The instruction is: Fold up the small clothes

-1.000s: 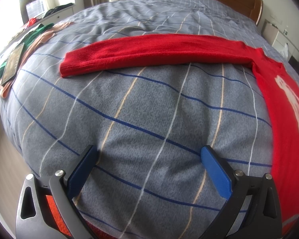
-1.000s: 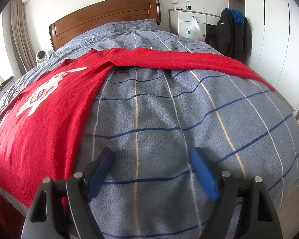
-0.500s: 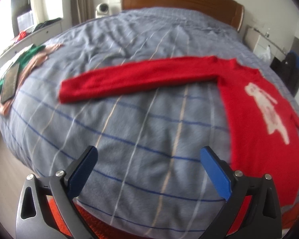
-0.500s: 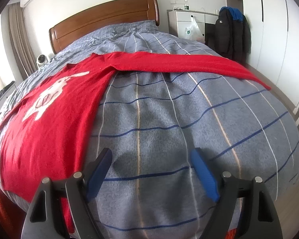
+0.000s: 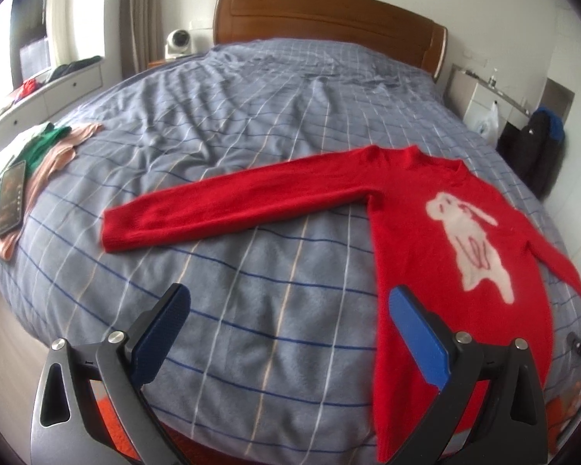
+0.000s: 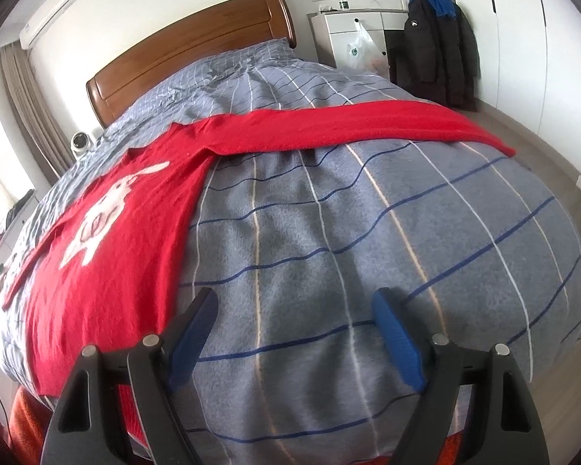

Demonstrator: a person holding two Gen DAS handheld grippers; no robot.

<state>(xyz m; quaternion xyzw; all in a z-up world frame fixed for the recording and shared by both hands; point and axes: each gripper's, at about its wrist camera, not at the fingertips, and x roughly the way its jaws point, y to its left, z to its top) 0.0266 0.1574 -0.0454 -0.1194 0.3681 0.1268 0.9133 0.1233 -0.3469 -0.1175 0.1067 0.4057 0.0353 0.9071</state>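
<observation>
Held above the near edge of the bed [image 5: 251, 124], left gripper [image 5: 286, 312] and right gripper [image 6: 294, 310] both spread wide and empty, red sweater [image 5: 457, 255] flat between them, sleeves outstretched.

A home bedroom is shown. A bed [image 5: 251, 124] with a checked grey cover and a wooden headboard [image 5: 329, 15] is seen, flanked by a nightstand [image 6: 352, 35]. A coat [image 6: 434, 46] is hung beside white wardrobes [image 6: 523, 38].
</observation>
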